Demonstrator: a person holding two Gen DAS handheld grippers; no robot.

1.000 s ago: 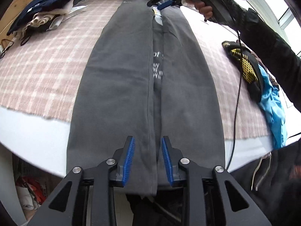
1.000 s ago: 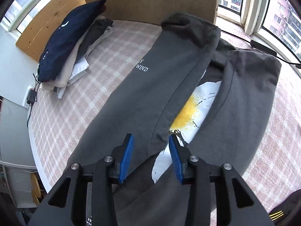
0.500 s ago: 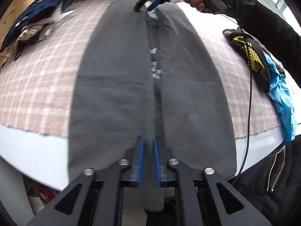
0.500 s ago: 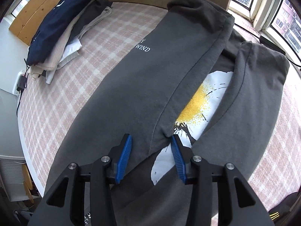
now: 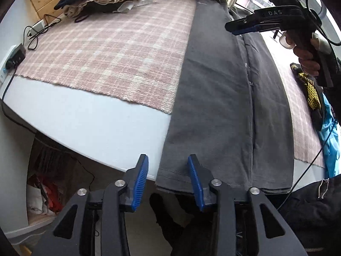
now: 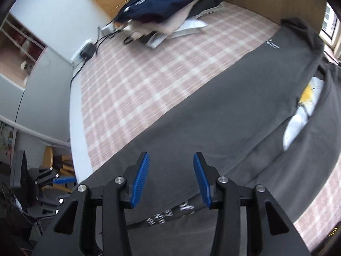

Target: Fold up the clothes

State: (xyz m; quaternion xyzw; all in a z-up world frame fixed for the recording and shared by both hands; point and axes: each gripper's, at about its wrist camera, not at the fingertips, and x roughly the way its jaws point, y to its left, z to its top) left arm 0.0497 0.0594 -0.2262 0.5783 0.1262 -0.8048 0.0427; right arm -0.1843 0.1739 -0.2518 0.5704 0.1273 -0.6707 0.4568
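A dark grey sweatshirt [image 5: 213,89] lies lengthwise on the pink plaid cloth [image 5: 119,49], both sides folded in to a middle seam. Its hem hangs over the table's near edge. My left gripper [image 5: 168,170] is open at the hem's left corner, with the edge between its blue pads [image 5: 140,177]. My right gripper [image 6: 170,170] is open, hovering over the left folded panel [image 6: 213,111] with nothing held. A white and yellow print [image 6: 302,111] shows in the gap between the panels. The left wrist view shows the right gripper [image 5: 238,28] held up by a hand at the far end.
A pile of folded clothes [image 6: 170,6] with a navy piece on top sits at the far left corner. A power strip with cables [image 5: 12,57] lies at the table's left edge. A black-and-yellow item [image 5: 309,89] and blue fabric [image 5: 330,136] lie at the right.
The left gripper, shut at the hem's middle half a second ago, has opened and moved left to the hem corner. The right gripper has shifted from the middle gap to over the left panel.
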